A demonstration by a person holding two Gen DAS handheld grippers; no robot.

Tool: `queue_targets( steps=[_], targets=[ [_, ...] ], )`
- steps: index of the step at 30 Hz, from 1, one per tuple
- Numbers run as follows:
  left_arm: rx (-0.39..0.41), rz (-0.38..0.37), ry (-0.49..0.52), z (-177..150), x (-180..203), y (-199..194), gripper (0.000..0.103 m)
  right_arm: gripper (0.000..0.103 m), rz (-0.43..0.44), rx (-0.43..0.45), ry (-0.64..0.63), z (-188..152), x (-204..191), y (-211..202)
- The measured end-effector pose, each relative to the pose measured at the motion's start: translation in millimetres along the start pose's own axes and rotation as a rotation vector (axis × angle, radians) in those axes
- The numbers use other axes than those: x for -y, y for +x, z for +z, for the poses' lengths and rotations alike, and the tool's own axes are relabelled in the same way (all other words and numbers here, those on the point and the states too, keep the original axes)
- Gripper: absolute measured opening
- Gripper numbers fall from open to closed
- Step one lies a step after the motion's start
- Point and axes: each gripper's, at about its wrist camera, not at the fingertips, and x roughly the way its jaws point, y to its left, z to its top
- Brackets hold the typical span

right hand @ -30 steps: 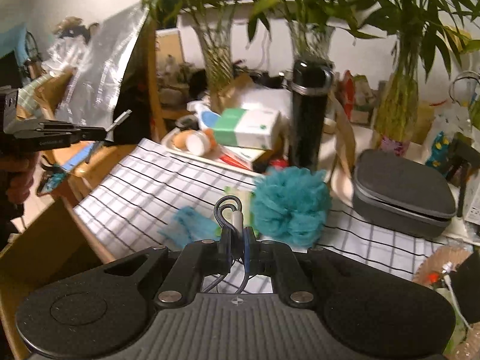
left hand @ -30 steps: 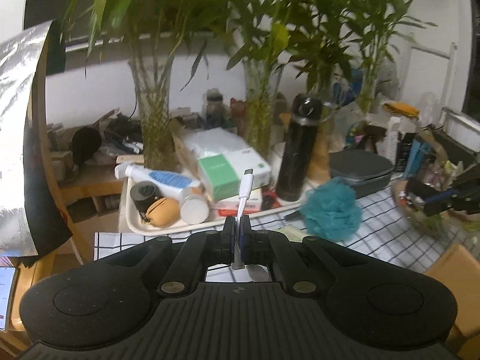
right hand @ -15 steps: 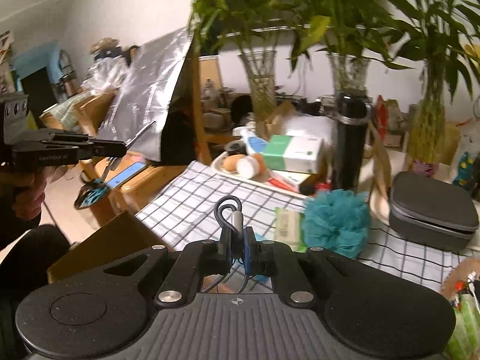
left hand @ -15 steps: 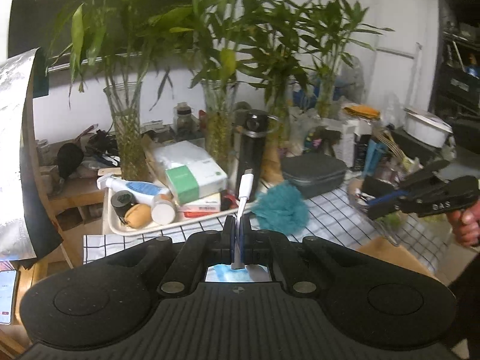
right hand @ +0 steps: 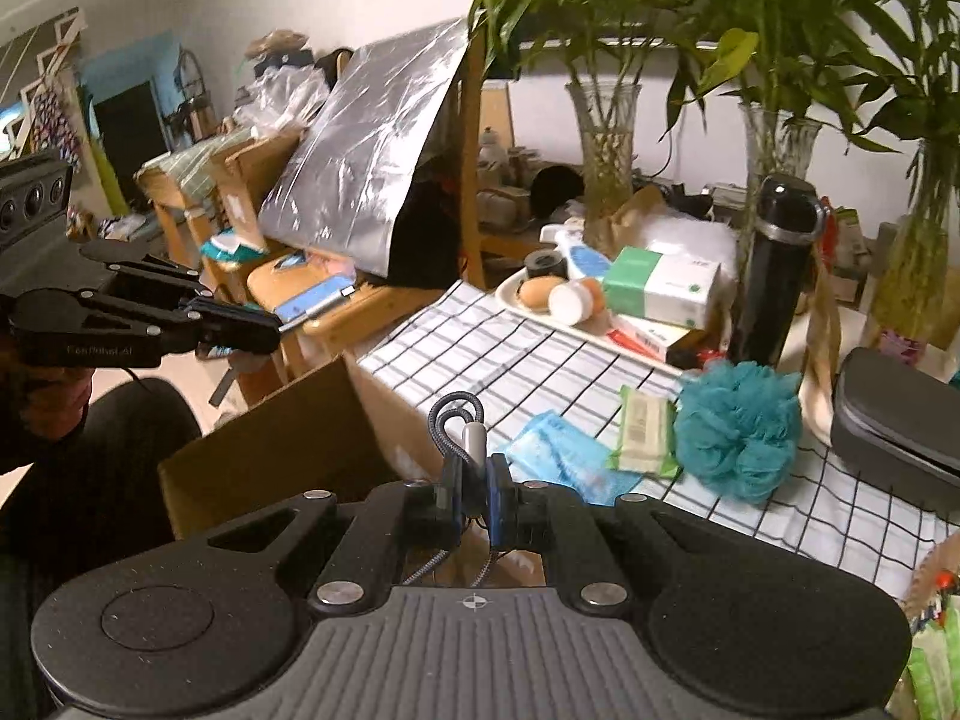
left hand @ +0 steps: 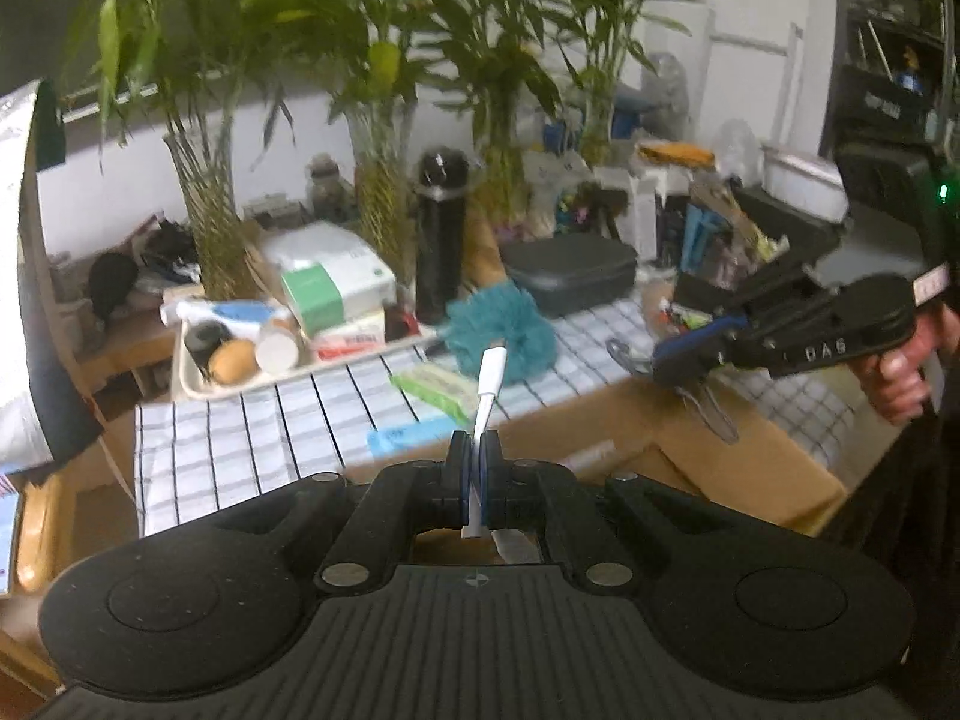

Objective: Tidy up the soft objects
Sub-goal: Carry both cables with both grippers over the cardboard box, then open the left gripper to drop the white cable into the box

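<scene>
Now both tongs gripping one cable: left (left hand: 475, 450) clamping white plug (left hand: 489, 375), right (right hand: 474, 483) pinching braided loop (right hand: 454, 420). Box (right hand: 288, 450) lying below both; person lowering together, keeping slack.

Loofah (right hand: 739, 426) on tablecloth (right hand: 504, 354), wipes pack (right hand: 643, 431) just left, flask (right hand: 774, 270) behind.

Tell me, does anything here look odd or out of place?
Yes. Each gripper is clamped on a cable, not anything soft: the left gripper pinches a white cable, the right gripper a looped braided cable. The teal bath pouf lies untouched on the checked tablecloth.
</scene>
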Motion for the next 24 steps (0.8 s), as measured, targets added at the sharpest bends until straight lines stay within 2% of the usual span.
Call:
queue_targets(
  steps=[4, 6, 7, 8, 9, 24],
  targets=[
    [-0.048, -0.026, 0.021, -12.9, 8.4, 7.0, 0.009, 0.01, -0.004, -0.019, -0.022, -4.6, -9.5, 1.2],
    [-0.063, -0.036, 0.023, -18.3, 11.2, 7.8, 0.028, 0.01, -0.012, -0.022, -0.026, -6.4, -12.9, 0.6],
    [-0.066, -0.029, 0.026, -20.5, 13.0, 7.1, 0.045, 0.01, -0.011, -0.023, -0.027, -7.0, -13.8, 0.2],
    [-0.06, -0.015, 0.032, -23.0, 15.3, 5.2, 0.057, 0.01, -0.011, -0.024, -0.026, -7.6, -14.3, 0.4],
    [-0.049, -0.003, 0.037, -24.8, 17.3, 3.0, 0.06, 0.01, -0.011, -0.026, -0.027, -7.9, -14.6, 0.3],
    [-0.015, 0.054, 0.013, -32.4, 17.3, -9.2, 0.061, 0.01, 0.004, -0.064, -0.05, -10.5, -19.3, 8.4]
  ],
)
